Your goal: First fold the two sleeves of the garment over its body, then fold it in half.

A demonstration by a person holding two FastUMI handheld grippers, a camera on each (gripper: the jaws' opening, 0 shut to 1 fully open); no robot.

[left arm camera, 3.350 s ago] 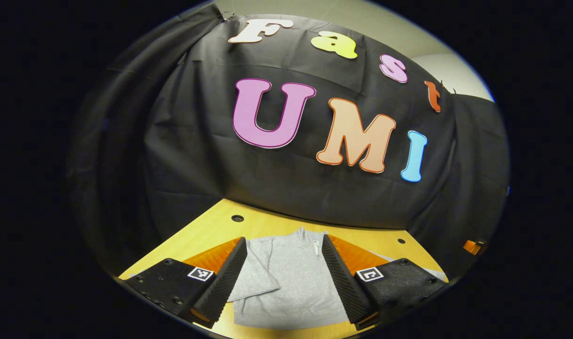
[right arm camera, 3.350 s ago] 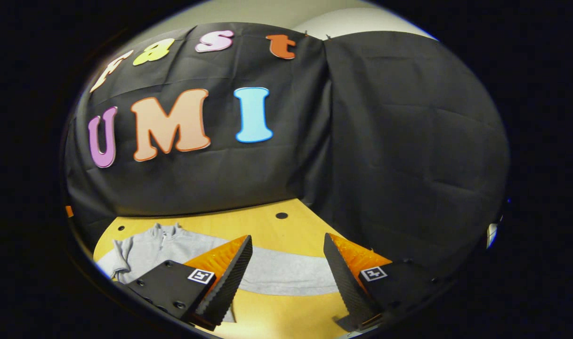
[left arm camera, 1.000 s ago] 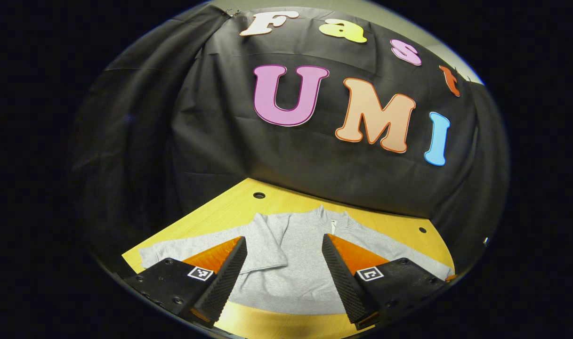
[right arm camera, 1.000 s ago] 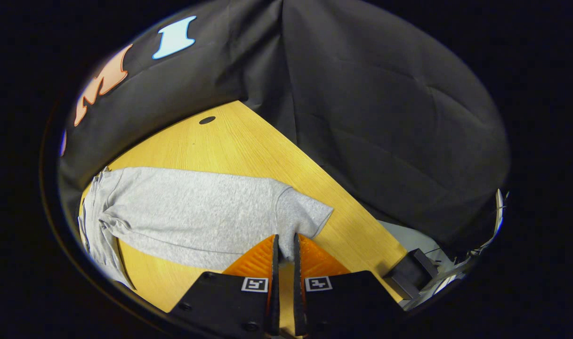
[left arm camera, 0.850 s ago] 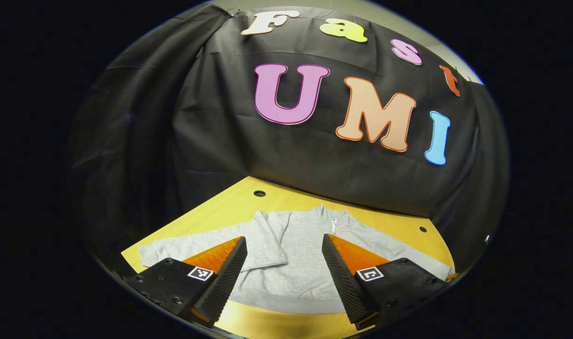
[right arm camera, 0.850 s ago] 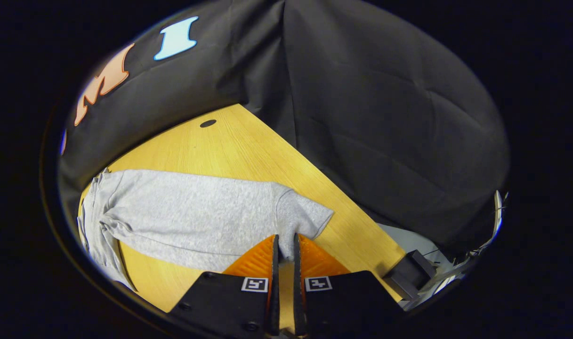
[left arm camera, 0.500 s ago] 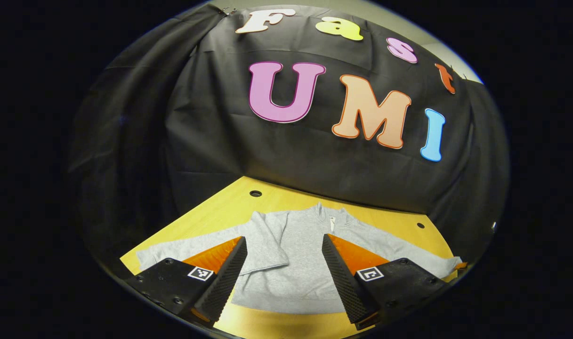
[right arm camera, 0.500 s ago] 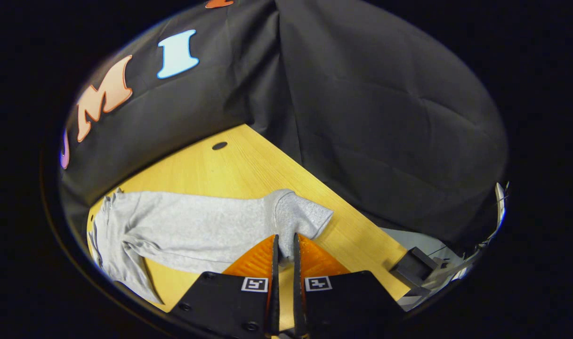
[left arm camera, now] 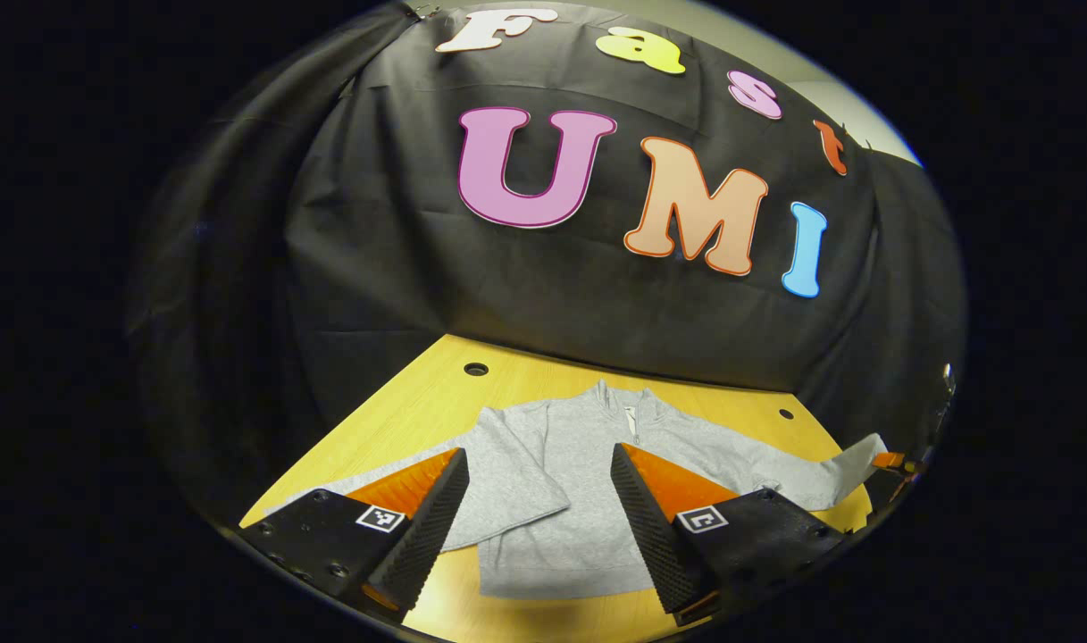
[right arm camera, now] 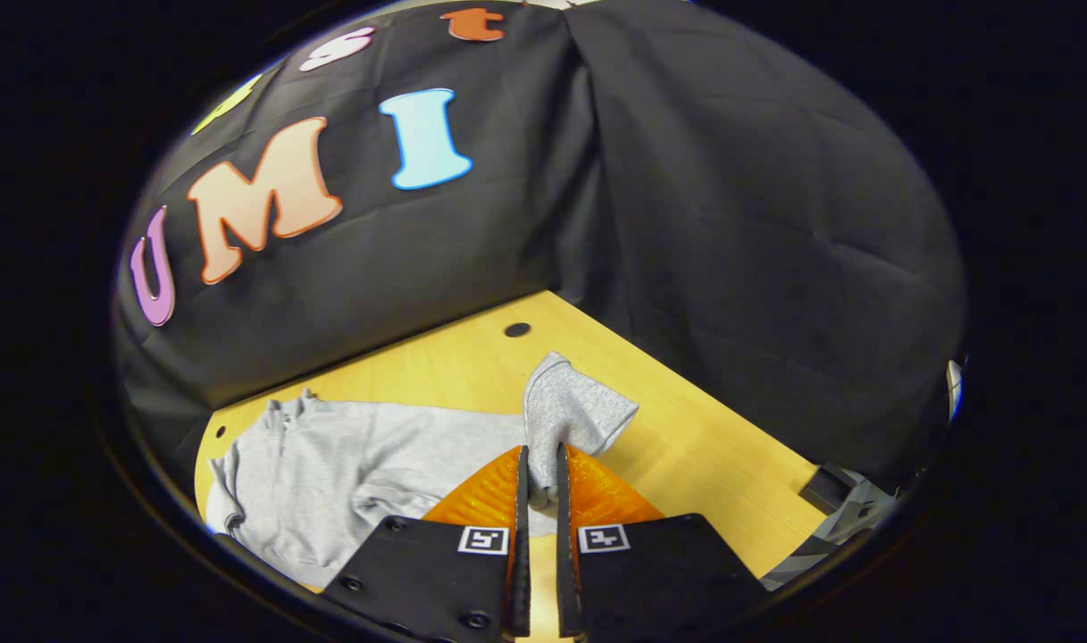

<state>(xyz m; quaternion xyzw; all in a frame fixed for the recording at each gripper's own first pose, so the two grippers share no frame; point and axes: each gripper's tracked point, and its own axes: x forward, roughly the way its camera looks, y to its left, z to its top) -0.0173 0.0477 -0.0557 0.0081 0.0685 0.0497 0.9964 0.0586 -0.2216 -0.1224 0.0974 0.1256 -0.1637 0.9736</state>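
Observation:
A grey zip-neck sweatshirt (left arm camera: 579, 455) lies flat on the wooden table (left arm camera: 418, 411), collar toward the back wall. My left gripper (left arm camera: 539, 454) hovers open above its body, nothing between the fingers. One sleeve (left arm camera: 364, 473) runs out to the left, partly hidden by my finger. The other sleeve (left arm camera: 775, 478) stretches right, its cuff (left arm camera: 865, 446) raised off the table. In the right gripper view, my right gripper (right arm camera: 540, 464) is shut on that cuff (right arm camera: 574, 411), which stands up above the fingers. The sweatshirt's body (right arm camera: 329, 464) lies to the left.
The table (right arm camera: 686, 446) has round holes near the back (left arm camera: 476, 369) (right arm camera: 516, 329). Black cloth walls close in on the back and both sides. A dark block (right arm camera: 829, 487) sits beyond the table's right edge.
My right gripper, shut on the cuff throughout, has lifted it off the table and carried it toward the sweatshirt's body. The left gripper stays open over the body, shifted slightly.

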